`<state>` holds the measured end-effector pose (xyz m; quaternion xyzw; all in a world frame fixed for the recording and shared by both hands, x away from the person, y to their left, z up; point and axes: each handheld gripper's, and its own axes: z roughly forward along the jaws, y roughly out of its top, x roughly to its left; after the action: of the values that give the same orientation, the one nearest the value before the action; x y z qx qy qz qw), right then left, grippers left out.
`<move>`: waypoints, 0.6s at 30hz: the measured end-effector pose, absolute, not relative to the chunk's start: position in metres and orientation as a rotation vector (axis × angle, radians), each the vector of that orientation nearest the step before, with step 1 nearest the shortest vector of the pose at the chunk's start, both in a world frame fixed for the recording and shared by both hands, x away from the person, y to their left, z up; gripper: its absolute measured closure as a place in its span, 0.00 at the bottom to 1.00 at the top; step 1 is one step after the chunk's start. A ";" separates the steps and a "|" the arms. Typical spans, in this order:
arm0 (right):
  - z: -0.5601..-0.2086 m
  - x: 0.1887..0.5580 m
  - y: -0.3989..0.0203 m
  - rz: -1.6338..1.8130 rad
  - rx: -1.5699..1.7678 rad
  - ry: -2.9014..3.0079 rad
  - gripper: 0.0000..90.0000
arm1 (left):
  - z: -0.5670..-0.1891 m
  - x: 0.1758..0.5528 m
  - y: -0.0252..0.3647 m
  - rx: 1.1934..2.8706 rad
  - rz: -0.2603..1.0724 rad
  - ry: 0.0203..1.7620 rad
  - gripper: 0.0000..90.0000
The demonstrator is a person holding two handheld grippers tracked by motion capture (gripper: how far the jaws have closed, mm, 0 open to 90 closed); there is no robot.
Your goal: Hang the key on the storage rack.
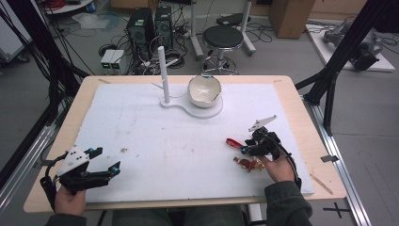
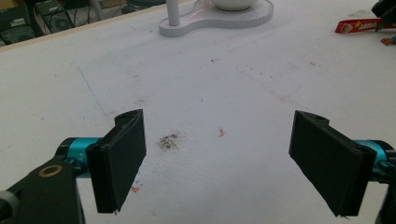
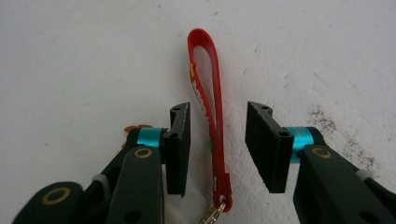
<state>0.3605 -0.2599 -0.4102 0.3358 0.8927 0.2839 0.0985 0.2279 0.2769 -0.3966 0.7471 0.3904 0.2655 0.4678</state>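
While the right gripper (image 3: 218, 144) is set low over the white mat (image 1: 179, 141), near its right-front edge, the red strap loop (image 3: 210, 93) is straddled by both jaws; pads not yet pressing, gap seen each side. Strap is judged light, soft, floppy; prob. rubbery, so grip should be decent. A gold clasp (image 3: 212, 213) hangs at its near end. Best hold: mid-strap, both bands pinched together. Left gripper (image 2: 219, 158) is held wide open, nothing between, at mat's left-front.
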 end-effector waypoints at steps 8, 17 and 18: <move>-0.414 0.362 -0.259 0.810 1.012 2.664 0.73 | -0.397 0.228 0.277 1.828 0.652 0.959 0.21; -0.417 0.363 -0.261 0.795 1.024 2.680 0.78 | -0.397 0.228 0.277 1.833 0.656 0.958 0.21; -0.417 0.363 -0.260 0.800 1.022 2.686 0.79 | -0.397 0.228 0.277 1.833 0.656 0.958 0.21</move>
<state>0.3630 -0.2602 -0.4171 0.3415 0.8976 0.2672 0.0794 0.2279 0.2768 -0.3967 0.7470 0.3902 0.2675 0.4670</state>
